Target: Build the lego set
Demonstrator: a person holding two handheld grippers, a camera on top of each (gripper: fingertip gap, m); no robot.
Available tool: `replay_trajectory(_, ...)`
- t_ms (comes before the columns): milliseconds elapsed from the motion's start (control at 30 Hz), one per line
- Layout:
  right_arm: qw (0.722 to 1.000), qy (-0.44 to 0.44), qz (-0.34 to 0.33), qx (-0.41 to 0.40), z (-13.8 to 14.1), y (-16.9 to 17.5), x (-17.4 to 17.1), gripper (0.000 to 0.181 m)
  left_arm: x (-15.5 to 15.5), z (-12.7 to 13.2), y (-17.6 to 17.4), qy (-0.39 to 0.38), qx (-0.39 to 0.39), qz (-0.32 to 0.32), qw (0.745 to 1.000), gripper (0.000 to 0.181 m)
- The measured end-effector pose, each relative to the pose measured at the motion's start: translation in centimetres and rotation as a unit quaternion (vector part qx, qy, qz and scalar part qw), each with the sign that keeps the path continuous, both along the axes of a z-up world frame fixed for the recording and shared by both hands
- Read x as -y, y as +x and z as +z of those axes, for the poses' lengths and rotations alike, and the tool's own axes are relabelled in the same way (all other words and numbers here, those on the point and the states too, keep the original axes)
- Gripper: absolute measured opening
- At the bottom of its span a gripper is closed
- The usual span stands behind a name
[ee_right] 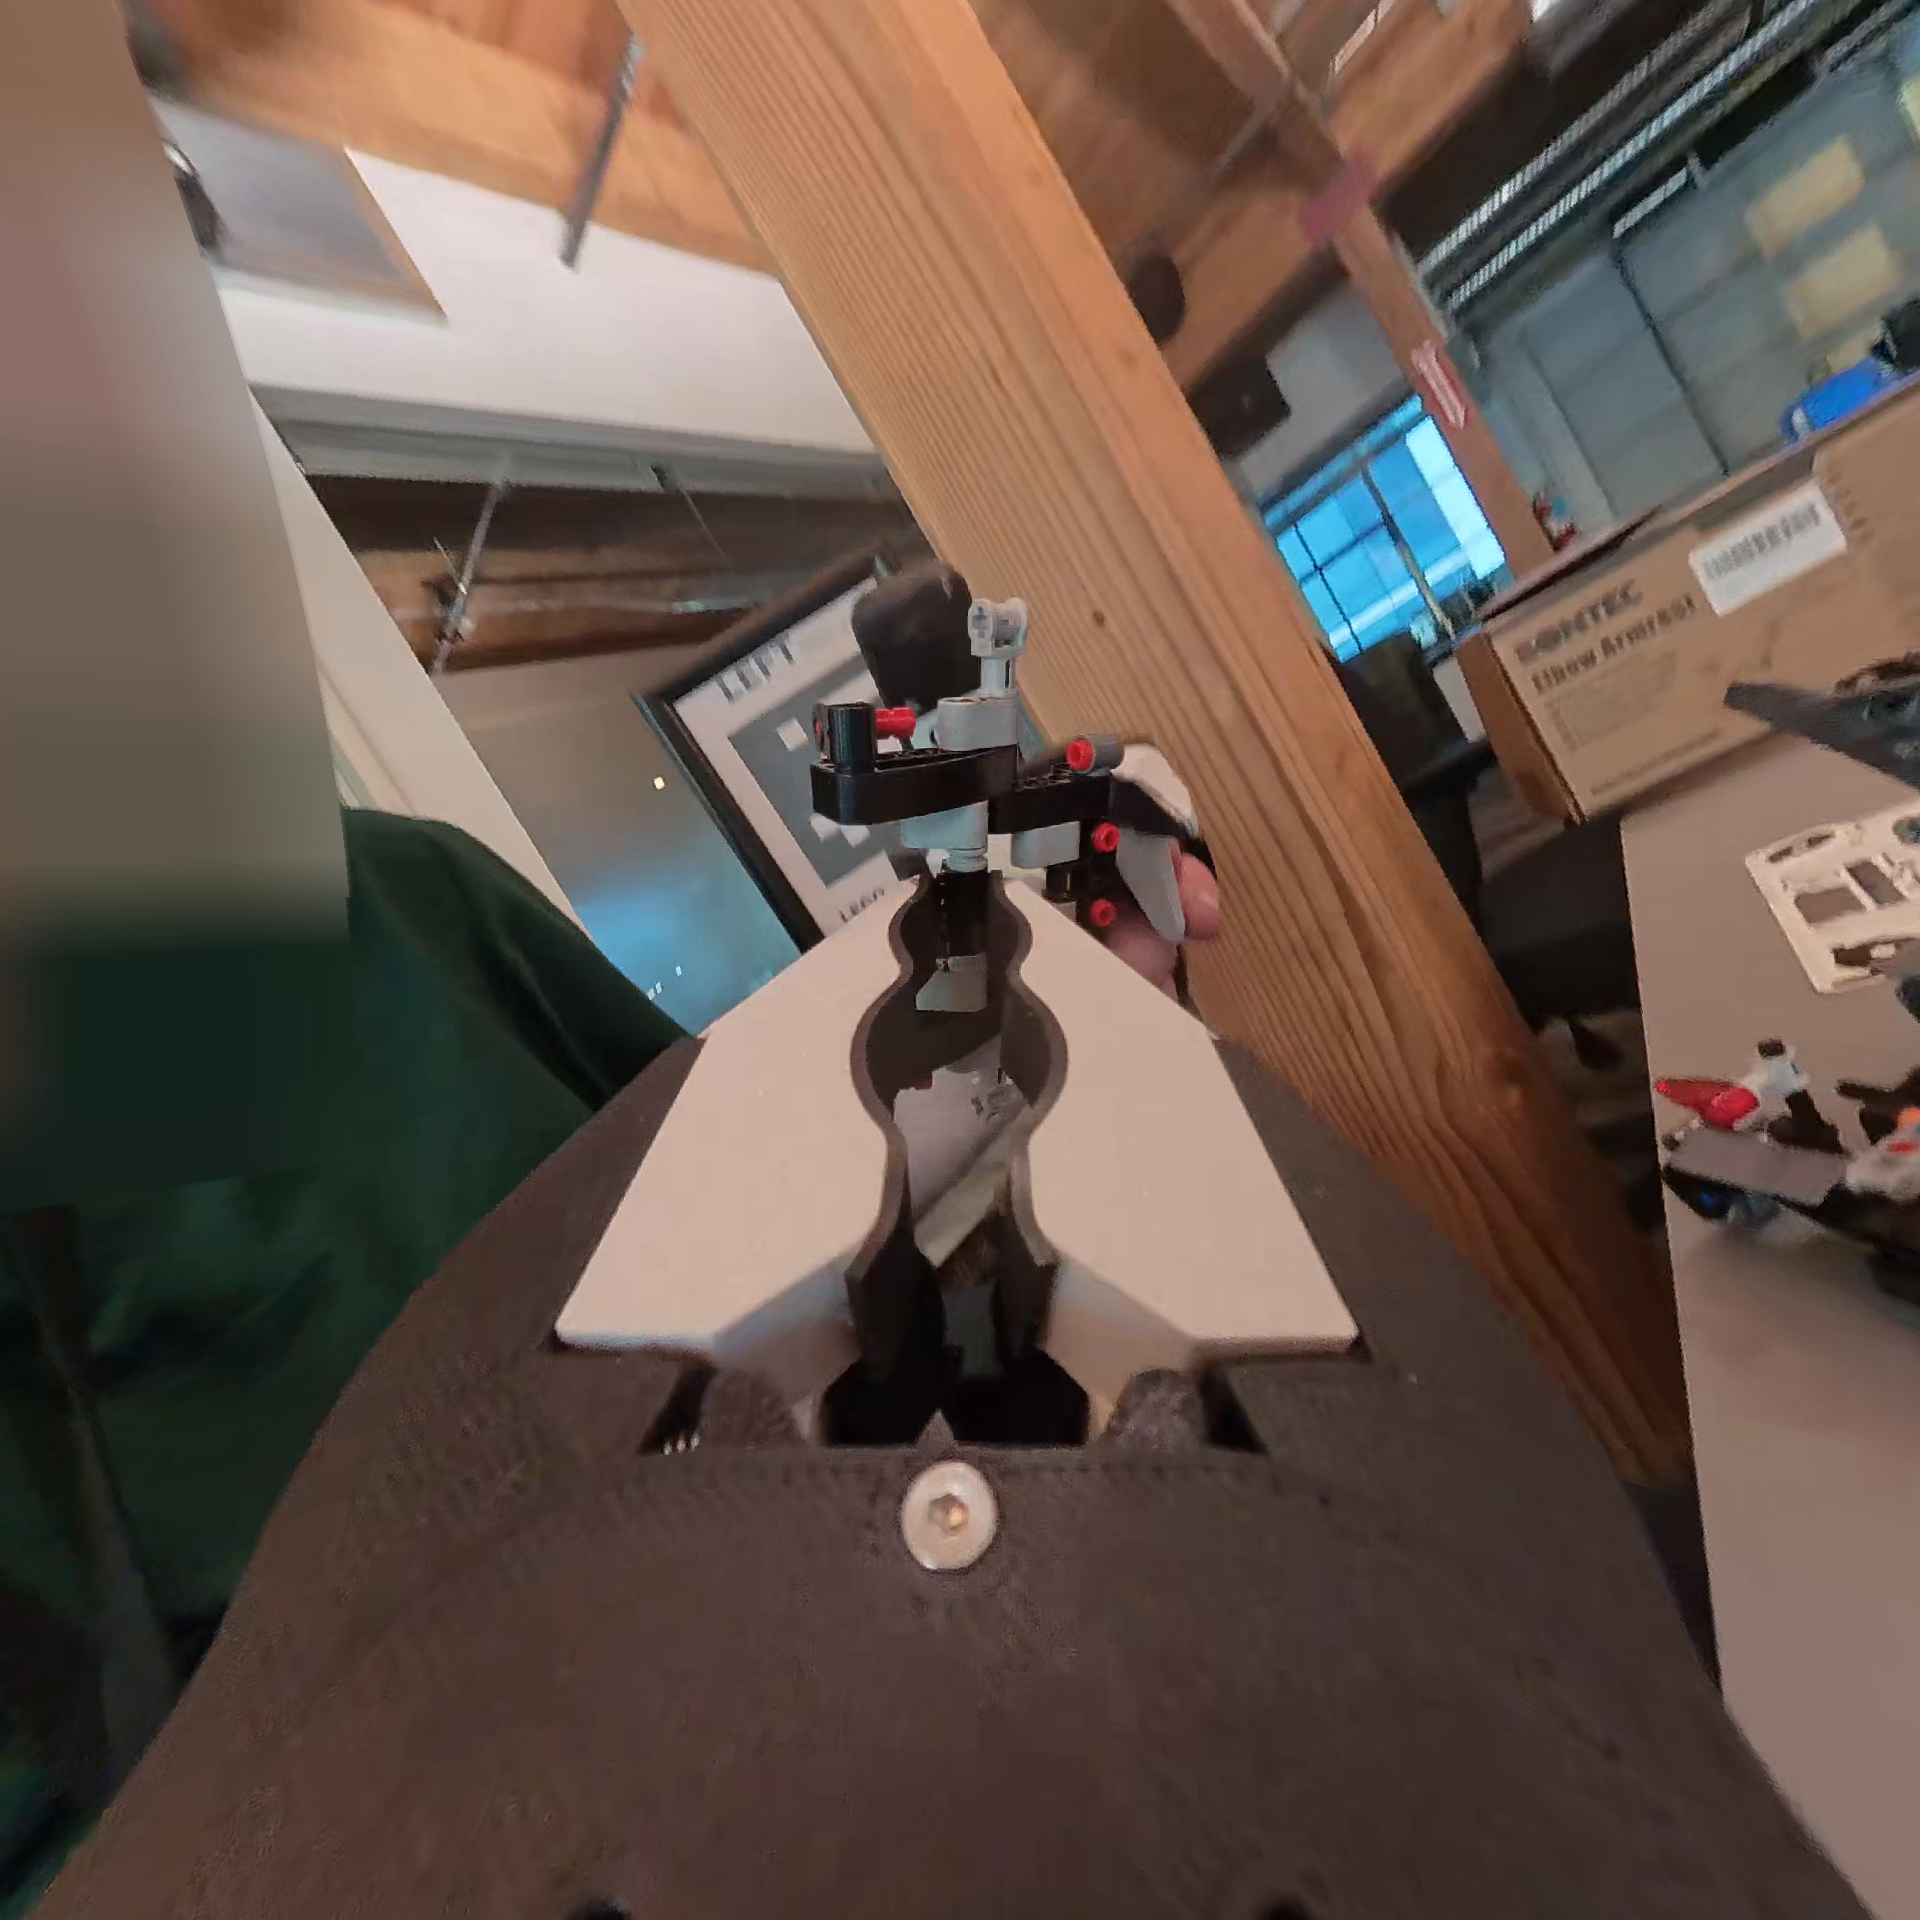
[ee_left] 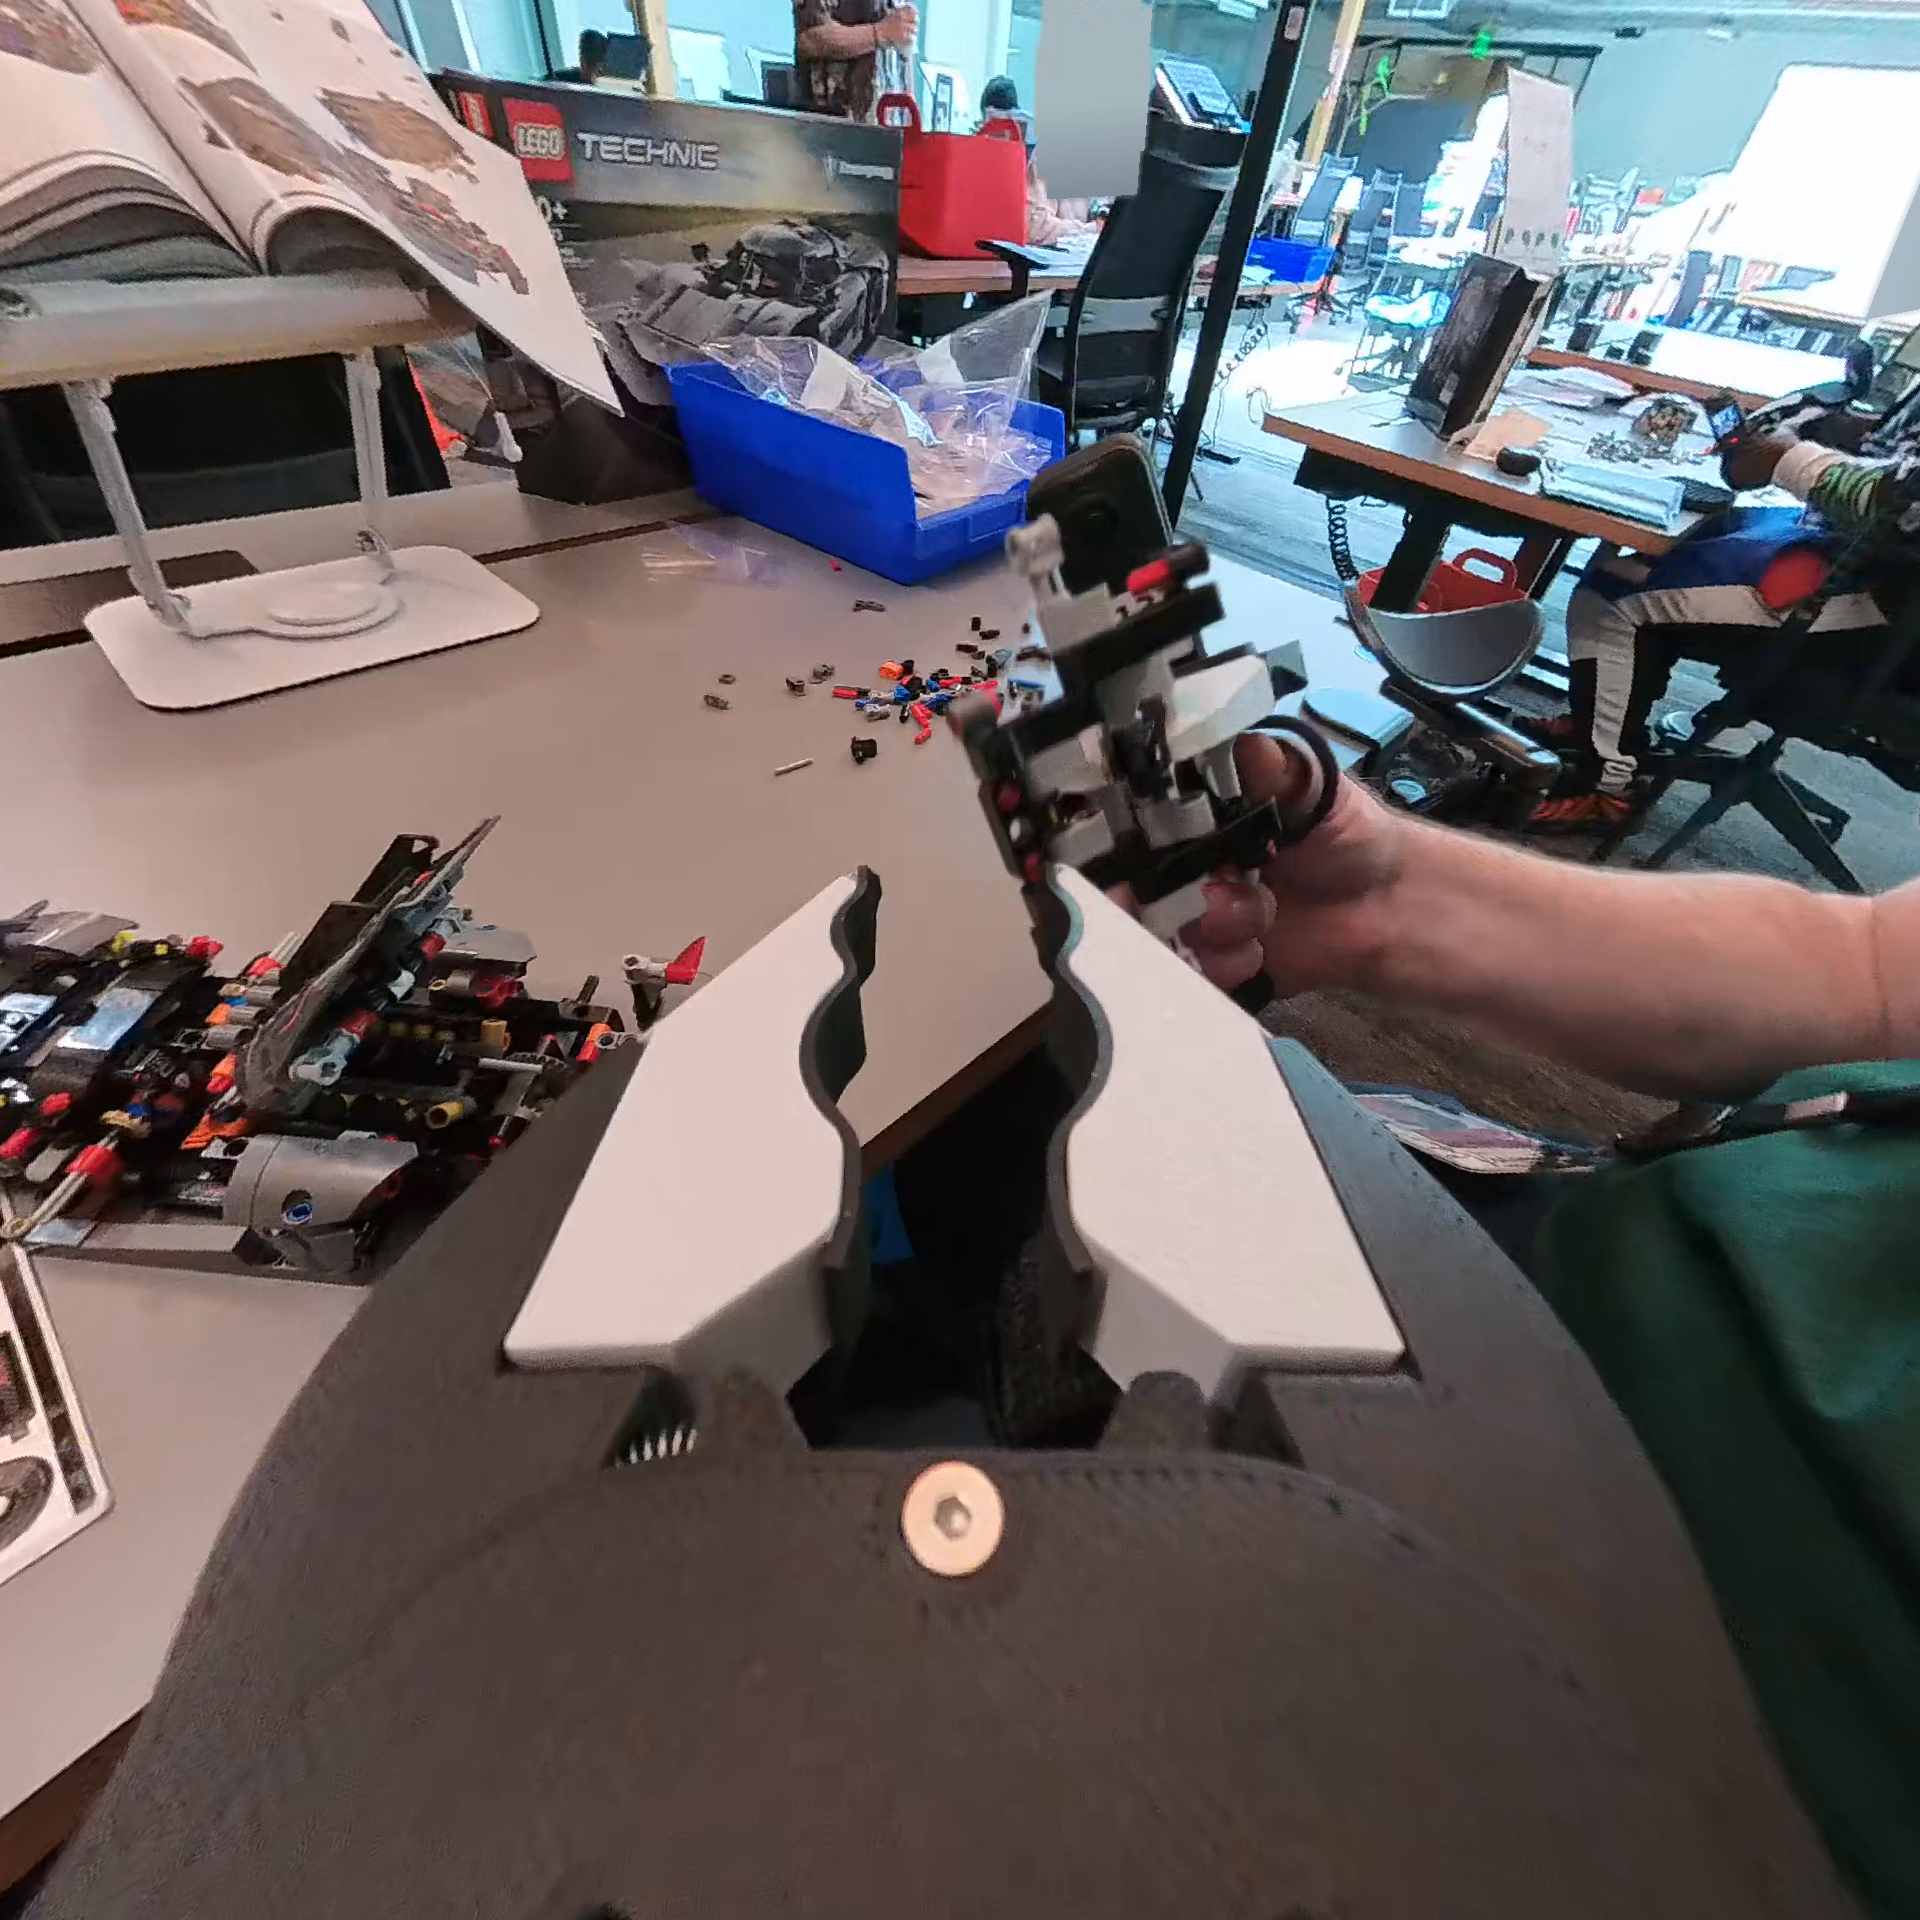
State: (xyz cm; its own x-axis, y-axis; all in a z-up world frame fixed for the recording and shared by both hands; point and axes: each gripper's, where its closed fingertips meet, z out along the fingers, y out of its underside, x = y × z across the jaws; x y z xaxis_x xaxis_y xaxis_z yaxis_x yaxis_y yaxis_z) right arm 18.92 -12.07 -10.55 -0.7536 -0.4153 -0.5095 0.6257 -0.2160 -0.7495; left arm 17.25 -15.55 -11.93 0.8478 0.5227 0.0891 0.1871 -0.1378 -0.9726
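Note:
A small black, grey and white lego subassembly [ee_left: 1112, 717] with red pins is held up in the air past the table's right edge. My left gripper [ee_left: 961, 894] is open and empty; its right fingertip is just under the subassembly. In the right wrist view my right gripper [ee_right: 956, 894] points upward, nearly closed, with the subassembly's [ee_right: 935, 769] lower stem between its fingertips. A person's hand [ee_left: 1309, 883] is at the subassembly's right side. The large dark lego model [ee_left: 312, 1049] lies on the grey table [ee_left: 520, 810] at the left.
Loose small pieces [ee_left: 914, 691] are scattered mid-table. A blue bin [ee_left: 821, 478] with plastic bags, the set's box [ee_left: 707, 208] and an open instruction book [ee_left: 260, 135] on a stand are at the back. A sticker sheet [ee_left: 42, 1434] lies near left. A wooden post [ee_right: 1143, 623] rises behind. The tips of one gripper are about 5 centimeters away from the tips of the other. It is some 15 centimeters from my left tips to the large dark lego model [ee_left: 312, 1049].

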Motion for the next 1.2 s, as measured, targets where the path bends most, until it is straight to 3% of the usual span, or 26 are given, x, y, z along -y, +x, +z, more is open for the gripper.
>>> replay_trajectory(133,0.998,-0.054,-0.015,0.026,1.0,-1.0,-0.4,0.006,-0.5,0.1,-0.1,0.032,0.005,-0.009,0.999,0.028)
replay_trajectory(333,0.993,-0.081,-0.055,0.060,0.6,-2.6,-0.3,0.006,0.5,-0.3,-1.3,0.021,-0.011,0.030,0.999,0.030)
replay_trajectory(500,0.990,-0.051,-0.106,0.079,-0.9,-4.5,-0.1,0.006,5.2,-1.6,-4.5,-0.090,-0.090,0.122,0.984,0.031)
replay_trajectory(700,0.978,0.003,-0.167,0.128,-3.8,-7.9,0.5,0.006,7.9,-5.4,-8.8,-0.169,-0.109,0.127,0.971,0.040)
replay_trajectory(867,0.966,0.025,-0.197,0.164,-5.4,-10.5,0.9,0.005,7.5,-6.1,-12.2,-0.179,-0.118,0.104,0.971,0.040)
replay_trajectory(1067,0.961,0.042,-0.202,0.183,-6.0,-12.2,2.1,0.006,5.9,-7.4,-14.8,-0.231,-0.125,0.056,0.963,0.017)
replay_trajectory(1200,0.957,0.045,-0.206,0.197,-6.2,-13.0,2.5,0.005,5.1,-7.7,-15.4,-0.235,-0.127,0.056,0.962,0.012)
